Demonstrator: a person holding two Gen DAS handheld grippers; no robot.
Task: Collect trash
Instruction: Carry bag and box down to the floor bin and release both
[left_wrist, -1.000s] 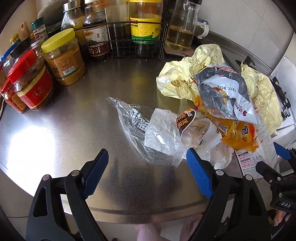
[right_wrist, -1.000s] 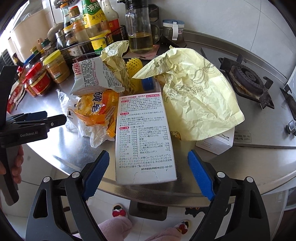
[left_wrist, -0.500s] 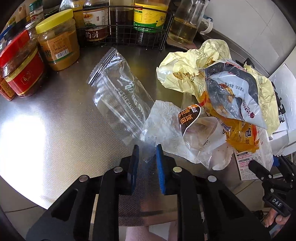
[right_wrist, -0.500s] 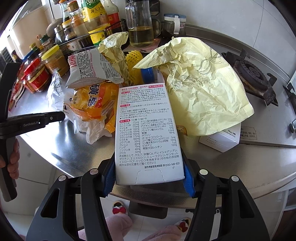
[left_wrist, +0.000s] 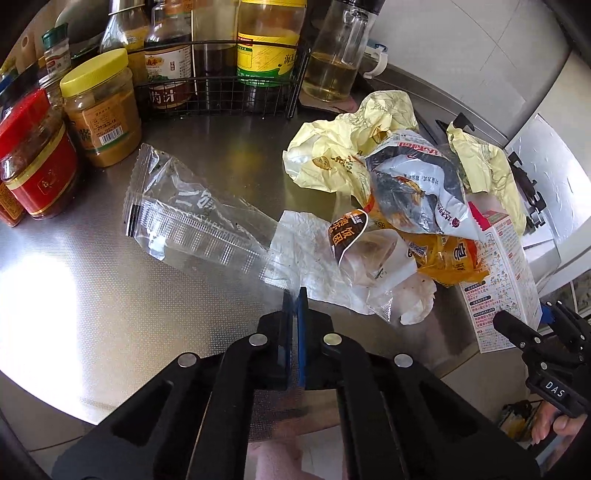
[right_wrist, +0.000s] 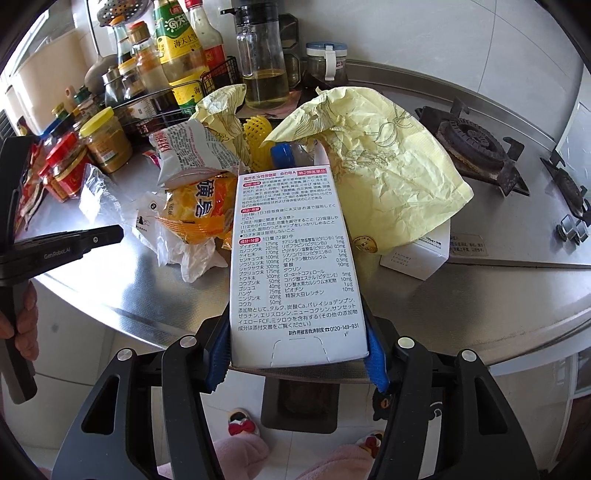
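Left gripper (left_wrist: 293, 295): blue-padded fingers clenched on a corner of the clear plastic bag (left_wrist: 192, 218), thin, crinkled, ridged.
Right gripper (right_wrist: 297, 354): fingers clamping the white carton (right_wrist: 295, 266), flat, rectangular, densely printed.
Trash pile (left_wrist: 399, 206): creased yellow paper, glossy foil wrappers, just beside the carton.
Desk (left_wrist: 74, 288): brushed steel, rounded edge; jars and bottles behind the pile.
Room: kitchen, tiled wall, gas burner (right_wrist: 476, 144) beyond the carton.

free: bare steel counter (left_wrist: 74, 280) on the left, up to its front edge | blocked right: heap of wrappers (left_wrist: 402, 206) and yellow paper (right_wrist: 376, 162) | blocked back: jars (left_wrist: 99, 107) and wire rack of bottles (left_wrist: 221, 96) along the wall | far right: stove burner (right_wrist: 472, 144), open counter before it
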